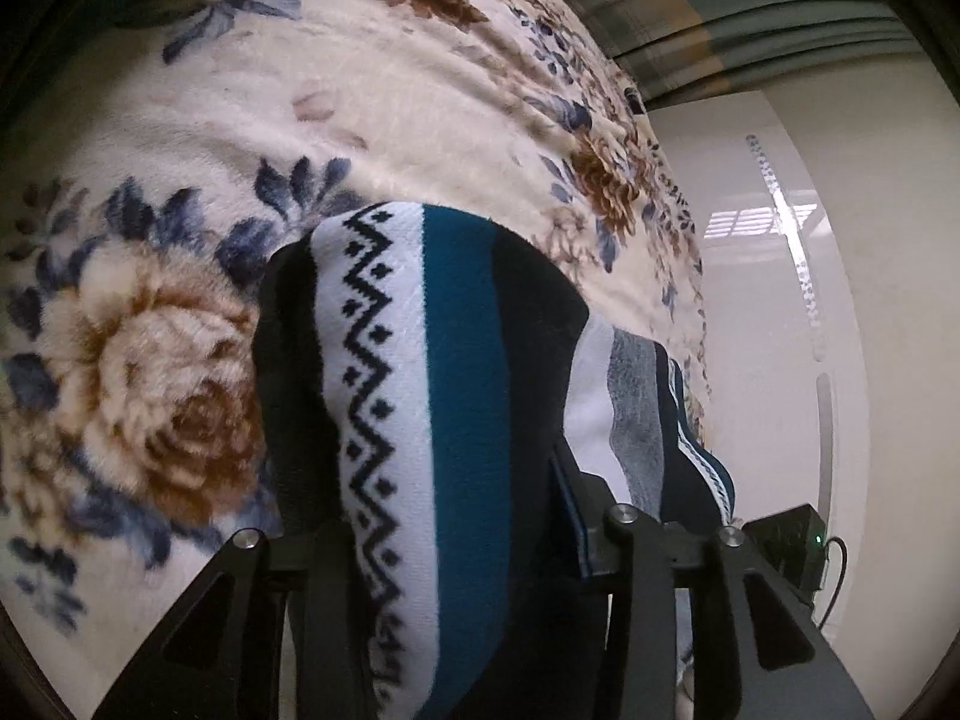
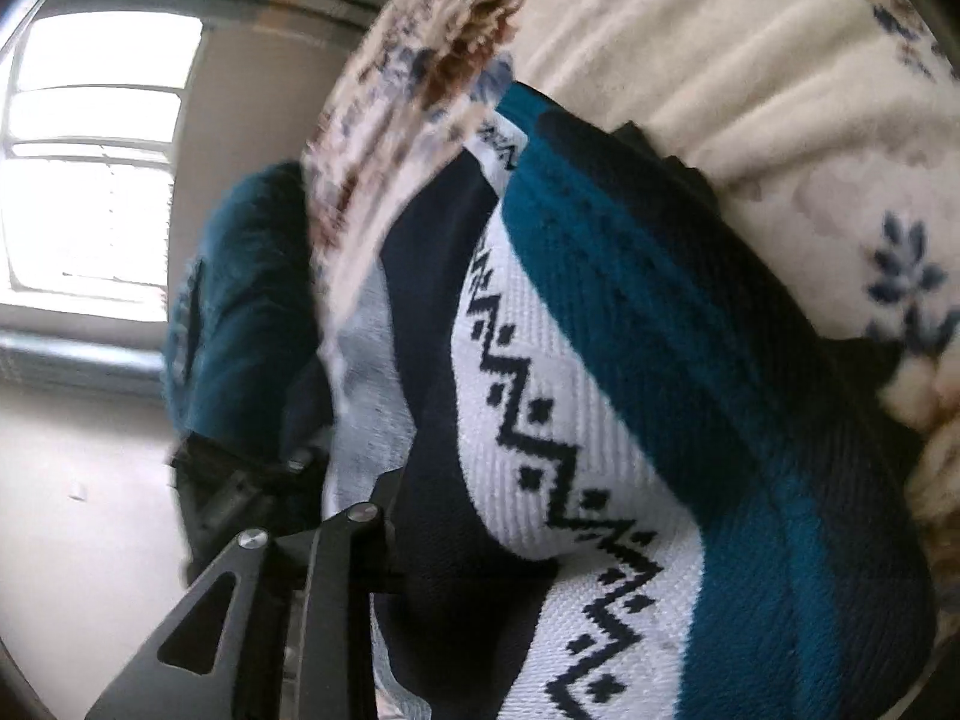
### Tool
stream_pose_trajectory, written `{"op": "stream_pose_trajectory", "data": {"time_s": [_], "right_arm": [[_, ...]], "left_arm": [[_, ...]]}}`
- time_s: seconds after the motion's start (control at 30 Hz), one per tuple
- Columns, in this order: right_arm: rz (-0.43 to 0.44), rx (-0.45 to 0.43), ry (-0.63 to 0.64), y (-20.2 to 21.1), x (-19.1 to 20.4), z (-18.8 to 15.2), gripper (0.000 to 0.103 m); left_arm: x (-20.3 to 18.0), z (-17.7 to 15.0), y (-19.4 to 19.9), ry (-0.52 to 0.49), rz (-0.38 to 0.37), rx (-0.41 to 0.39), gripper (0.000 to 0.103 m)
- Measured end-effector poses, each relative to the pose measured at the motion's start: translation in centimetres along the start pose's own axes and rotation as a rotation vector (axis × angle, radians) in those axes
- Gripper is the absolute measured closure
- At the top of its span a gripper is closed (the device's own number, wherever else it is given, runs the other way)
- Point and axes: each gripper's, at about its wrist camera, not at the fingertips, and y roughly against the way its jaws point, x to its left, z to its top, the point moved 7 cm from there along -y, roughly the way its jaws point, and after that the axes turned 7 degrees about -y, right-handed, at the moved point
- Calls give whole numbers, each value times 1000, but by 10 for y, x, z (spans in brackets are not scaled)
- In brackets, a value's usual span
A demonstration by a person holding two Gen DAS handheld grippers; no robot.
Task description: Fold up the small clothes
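Observation:
A small knitted garment (image 1: 456, 396) with teal, white, navy and grey stripes and a black zigzag band hangs draped over my left gripper (image 1: 420, 324), lifted above the floral blanket (image 1: 270, 120). The cloth hides the left fingertips; the jaws look shut on it. In the right wrist view the same garment (image 2: 600, 396) covers my right gripper (image 2: 600, 276), which also seems shut on the cloth. Its fingertips are hidden too. The other gripper (image 2: 240, 480) shows at lower left, under the hanging cloth.
The cream blanket with brown and blue flowers (image 2: 750, 60) covers the bed. A white wall (image 1: 870, 240) and a curtain (image 1: 750, 12) lie beyond the bed's edge. A window (image 2: 90, 156) shows at left. A small black device with a green light (image 1: 792, 546) sits at lower right.

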Motion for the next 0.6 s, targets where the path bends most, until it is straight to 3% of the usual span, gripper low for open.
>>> {"op": "stream_pose_trajectory", "data": {"time_s": [0.07, 0.13, 0.2, 0.27, 0.4, 0.5, 0.53, 0.57, 0.6], "right_arm": [[-102, 11, -15, 4, -10, 7, 48], [-187, -11, 13, 19, -18, 6, 44], [-291, -49, 89, 44, -23, -2, 39], [-384, -76, 162, 60, -28, -8, 36], [-541, -79, 217, 78, -46, -14, 36], [-641, -109, 258, 93, -50, -19, 36], [-680, -128, 285, 99, -45, -20, 25], [-704, -141, 309, 107, -43, -26, 8], [-738, -169, 362, 116, -30, -31, 1]], "left_arm": [[-4, -5, 11, -16, 45, -2, 66], [-11, -13, 27, -52, 109, -23, 66], [-15, -19, 40, -80, 211, -40, 55], [-20, -27, 52, -91, 272, -62, 18], [-35, -48, 67, -149, 443, -86, 3], [-45, -66, 70, -171, 542, -72, 2], [-50, -71, 70, -176, 570, -70, 1], [-57, -78, 71, -183, 595, -59, 0], [-62, -81, 72, -189, 603, -55, 0]]}}
